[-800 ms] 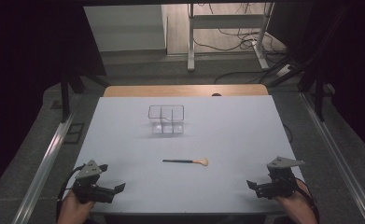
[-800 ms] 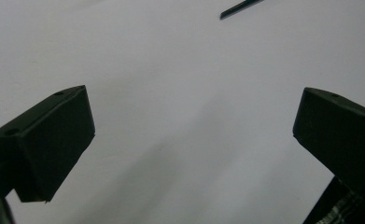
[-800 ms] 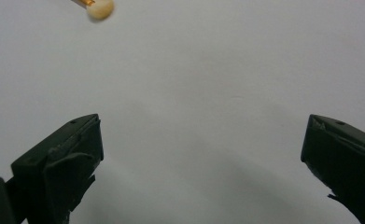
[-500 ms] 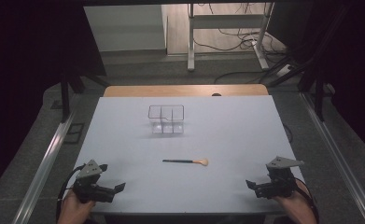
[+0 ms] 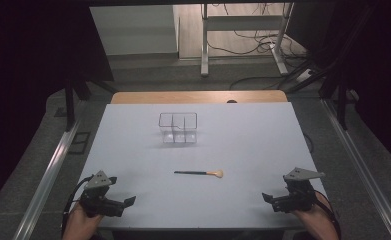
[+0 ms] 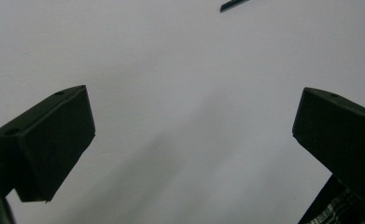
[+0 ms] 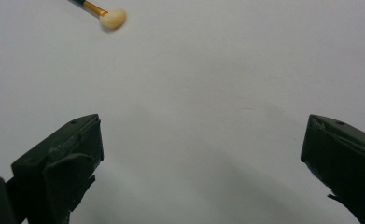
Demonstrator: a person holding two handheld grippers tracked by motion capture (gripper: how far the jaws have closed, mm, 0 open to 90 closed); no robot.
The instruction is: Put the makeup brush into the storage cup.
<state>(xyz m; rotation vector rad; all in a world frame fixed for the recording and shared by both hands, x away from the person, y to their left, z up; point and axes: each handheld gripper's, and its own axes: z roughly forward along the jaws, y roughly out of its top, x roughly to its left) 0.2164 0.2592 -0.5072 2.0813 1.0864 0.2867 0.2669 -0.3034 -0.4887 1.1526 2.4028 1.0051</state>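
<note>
Meanwhile we hold both tongs spread and empty at the worktop's (image 5: 133, 150) near corners, left tongs (image 5: 125, 204), right tongs (image 5: 269, 199); the brush (image 5: 199, 173) lies between them, before what seems a clear divided box (image 5: 178, 128).

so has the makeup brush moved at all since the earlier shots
No. The makeup brush lies in the same spot in front of the clear organizer, bristles pointing right, as before.

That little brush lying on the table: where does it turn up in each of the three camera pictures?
High view: the brush lies at mid-table, nearer the person than the clear box, bristles pointing right.
Left gripper view: its dark handle tip pokes in at the top edge, right of centre.
Right gripper view: its pale bristle head sits top left.
Shared landmark: the white tabletop.
</note>
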